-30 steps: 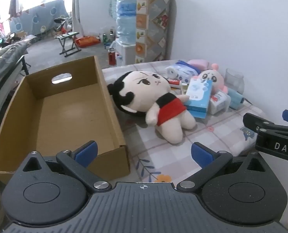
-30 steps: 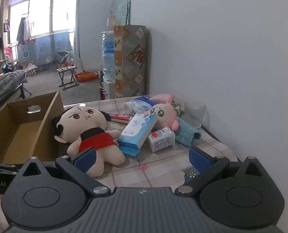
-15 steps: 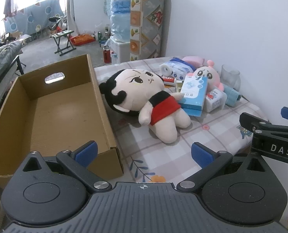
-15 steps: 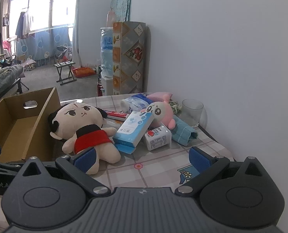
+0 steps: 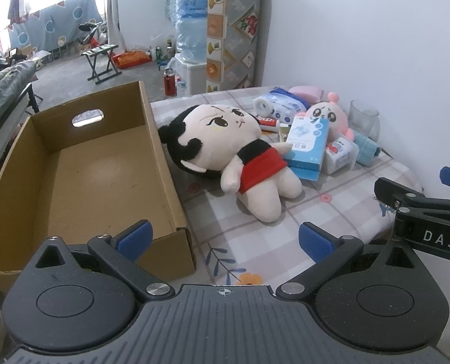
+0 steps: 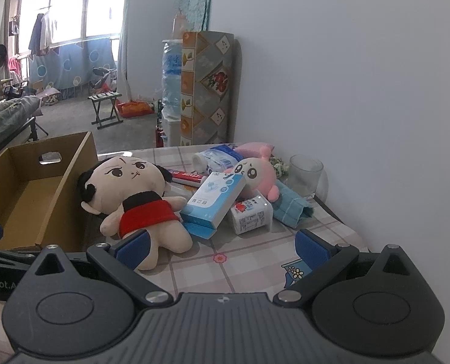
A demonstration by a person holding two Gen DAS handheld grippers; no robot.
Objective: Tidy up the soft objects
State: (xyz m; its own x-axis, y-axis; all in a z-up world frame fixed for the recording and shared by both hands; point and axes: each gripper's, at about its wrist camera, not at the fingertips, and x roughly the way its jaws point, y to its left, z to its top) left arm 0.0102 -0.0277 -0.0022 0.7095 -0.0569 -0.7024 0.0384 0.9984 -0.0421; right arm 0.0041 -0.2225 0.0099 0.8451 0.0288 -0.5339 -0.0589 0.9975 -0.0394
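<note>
A big-headed doll (image 5: 240,157) in a red dress lies on the checked tablecloth, right of an empty cardboard box (image 5: 82,176). It also shows in the right wrist view (image 6: 137,200), beside the box (image 6: 27,194). A small pink plush (image 5: 328,115) (image 6: 255,173) sits in the pile behind a blue carton (image 5: 308,142) (image 6: 216,200). My left gripper (image 5: 223,236) is open and empty, near the table's front edge. My right gripper (image 6: 220,245) is open and empty, just in front of the doll's legs.
The pile also holds a tissue pack (image 6: 249,215), a wipes pack (image 6: 216,157), a toothpaste tube (image 6: 185,177), a blue cloth pouch (image 6: 291,207) and a glass (image 6: 304,176) by the white wall. A water dispenser (image 6: 172,91) and a patterned panel stand behind the table.
Both grippers have drawn back and risen slightly, so the doll and pile look a little farther off. Nothing on the table has moved. Both grippers stay open.
</note>
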